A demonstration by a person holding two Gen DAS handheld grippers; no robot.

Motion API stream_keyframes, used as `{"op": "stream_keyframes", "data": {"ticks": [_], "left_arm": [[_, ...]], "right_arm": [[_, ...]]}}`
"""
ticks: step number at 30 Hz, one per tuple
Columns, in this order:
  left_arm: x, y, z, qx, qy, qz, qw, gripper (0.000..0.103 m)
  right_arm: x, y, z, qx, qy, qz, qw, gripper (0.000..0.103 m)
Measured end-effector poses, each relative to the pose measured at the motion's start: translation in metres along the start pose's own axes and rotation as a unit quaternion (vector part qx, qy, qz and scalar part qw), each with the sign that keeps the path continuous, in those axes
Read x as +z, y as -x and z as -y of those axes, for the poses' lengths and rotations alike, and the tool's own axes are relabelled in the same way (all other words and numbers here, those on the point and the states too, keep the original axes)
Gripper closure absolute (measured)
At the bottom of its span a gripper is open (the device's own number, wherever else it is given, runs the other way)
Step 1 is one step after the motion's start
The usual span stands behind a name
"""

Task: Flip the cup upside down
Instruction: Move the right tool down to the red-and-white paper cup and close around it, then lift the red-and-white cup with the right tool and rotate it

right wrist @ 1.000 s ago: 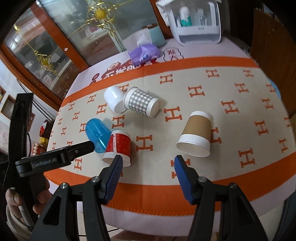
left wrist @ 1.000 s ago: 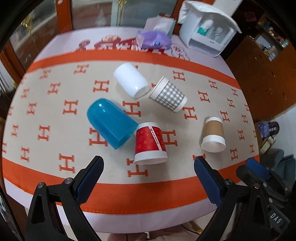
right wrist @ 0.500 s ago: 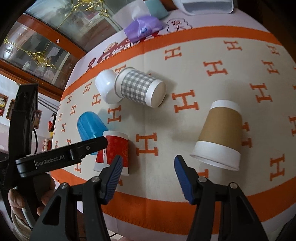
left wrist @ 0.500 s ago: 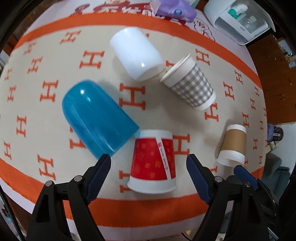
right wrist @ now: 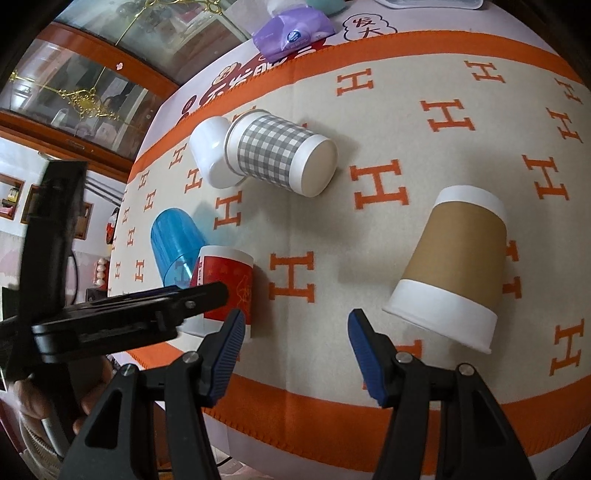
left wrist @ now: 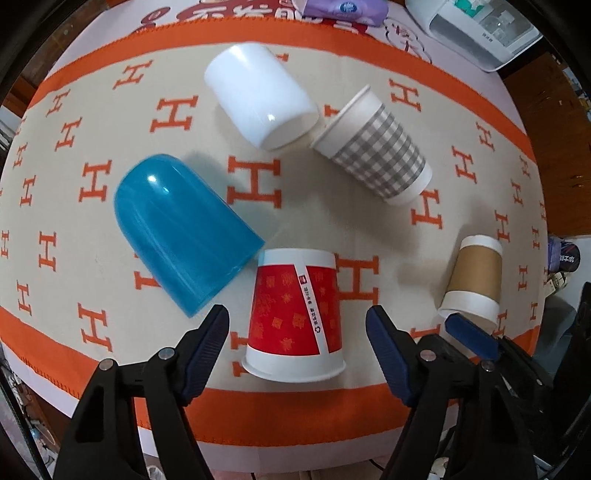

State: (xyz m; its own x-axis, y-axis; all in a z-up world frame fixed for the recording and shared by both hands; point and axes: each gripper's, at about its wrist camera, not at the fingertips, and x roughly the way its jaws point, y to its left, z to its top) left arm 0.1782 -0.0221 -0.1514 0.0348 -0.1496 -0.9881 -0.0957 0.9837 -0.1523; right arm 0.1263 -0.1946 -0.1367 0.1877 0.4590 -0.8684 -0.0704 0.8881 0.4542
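A red paper cup (left wrist: 295,314) stands upside down near the table's front edge; it also shows in the right wrist view (right wrist: 229,284). My left gripper (left wrist: 297,332) is open, with a finger on each side of this cup, not touching it. A brown paper cup (right wrist: 454,266) stands upside down to the right, also in the left wrist view (left wrist: 474,280). My right gripper (right wrist: 295,336) is open and empty, to the left of the brown cup. A grey checked cup (left wrist: 373,151), a white cup (left wrist: 258,94) and a blue cup (left wrist: 181,229) are further back.
The orange and beige tablecloth (left wrist: 332,417) ends at the near edge under both grippers. A purple tissue pack (right wrist: 291,33) and a white dispenser box (left wrist: 480,29) stand at the back. A wooden cabinet (right wrist: 74,92) is beyond the table.
Both grippers have moved forward and down toward the table. My left gripper has come around the red cup; my right gripper has come nearer the brown cup. The cups have not moved.
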Motion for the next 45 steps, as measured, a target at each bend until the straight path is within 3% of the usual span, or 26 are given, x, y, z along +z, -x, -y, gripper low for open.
{"op": "stream_keyframes", "data": {"ticks": [11,18,29,38,45], "left_arm": [[0.002,-0.037,-0.009,-0.006,0.037,-0.038,0.9986,0.04],[-0.007,-0.031,-0.015,-0.008,0.053,-0.021,0.9983,0.043],[-0.057,0.019,-0.012,0.012,0.041,0.024,0.9988,0.043],[-0.108,0.001,-0.04,0.013,0.016,0.0,0.9998,0.043],[-0.117,-0.024,-0.053,-0.016,0.009,-0.009,0.9998,0.042]], "right_arm": [[0.001,-0.007,0.002,0.012,0.02,-0.019,1.0,0.045],[0.0,0.001,0.001,0.019,0.039,-0.022,0.999,0.045],[-0.02,-0.001,-0.011,0.013,0.046,-0.036,0.998,0.045],[-0.055,-0.012,-0.019,-0.003,-0.005,-0.028,1.0,0.045],[-0.077,-0.019,-0.018,-0.017,-0.036,-0.026,0.999,0.045]]}}
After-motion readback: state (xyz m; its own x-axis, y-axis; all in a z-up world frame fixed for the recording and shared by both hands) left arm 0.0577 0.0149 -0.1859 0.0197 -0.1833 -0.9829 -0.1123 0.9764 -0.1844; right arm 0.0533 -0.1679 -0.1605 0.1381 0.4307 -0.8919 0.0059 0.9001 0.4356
